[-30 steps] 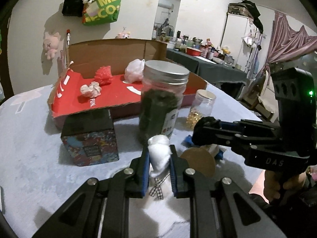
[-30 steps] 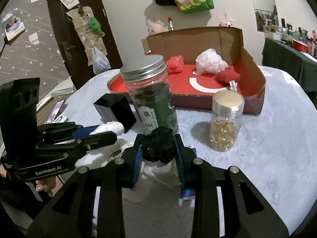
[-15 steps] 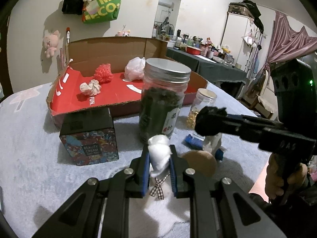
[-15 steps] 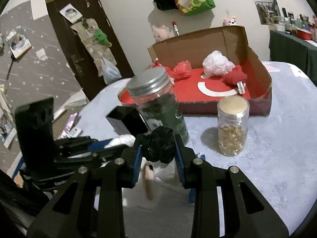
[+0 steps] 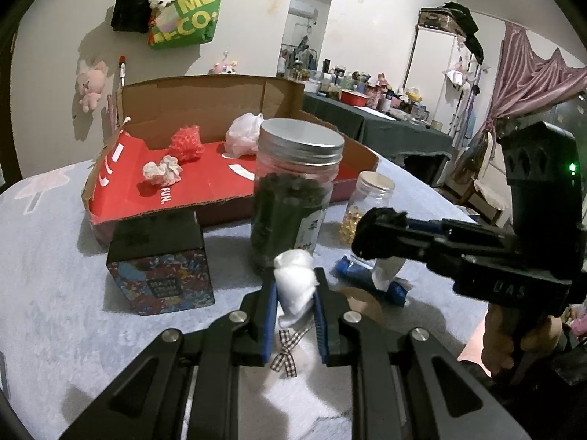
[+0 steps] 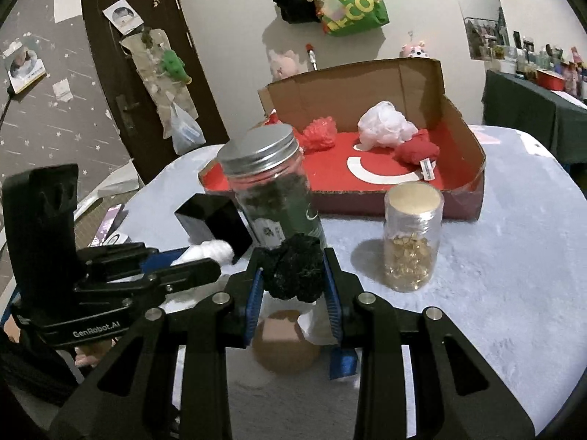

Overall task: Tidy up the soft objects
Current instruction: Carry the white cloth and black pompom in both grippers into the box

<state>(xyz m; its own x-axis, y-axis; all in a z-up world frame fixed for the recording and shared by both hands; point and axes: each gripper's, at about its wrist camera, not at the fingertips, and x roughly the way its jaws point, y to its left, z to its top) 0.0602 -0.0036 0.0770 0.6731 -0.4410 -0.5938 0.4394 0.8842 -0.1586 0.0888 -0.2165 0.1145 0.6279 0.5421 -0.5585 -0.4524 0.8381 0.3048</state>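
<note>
Two soft pieces were already in my grip: the left gripper [image 5: 294, 289] had its fingers clamped on the white fluffy ball [image 5: 295, 282], the right gripper [image 6: 293, 275] on the black scrunchie [image 6: 293, 273]. Over the last second the right one had lifted off the desk [image 6: 495, 293] while the left stayed put, grips unchanged. I judged both pickups done; carrying them past the tall jar [image 6: 273, 187] into the red cardboard box [image 6: 473, 154], where four soft pieces lay, came next.

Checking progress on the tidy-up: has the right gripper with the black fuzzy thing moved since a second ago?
Yes. In the left wrist view the right gripper, shut on the black fuzzy ball, has risen from beside the small jar's base to about its middle.
</note>
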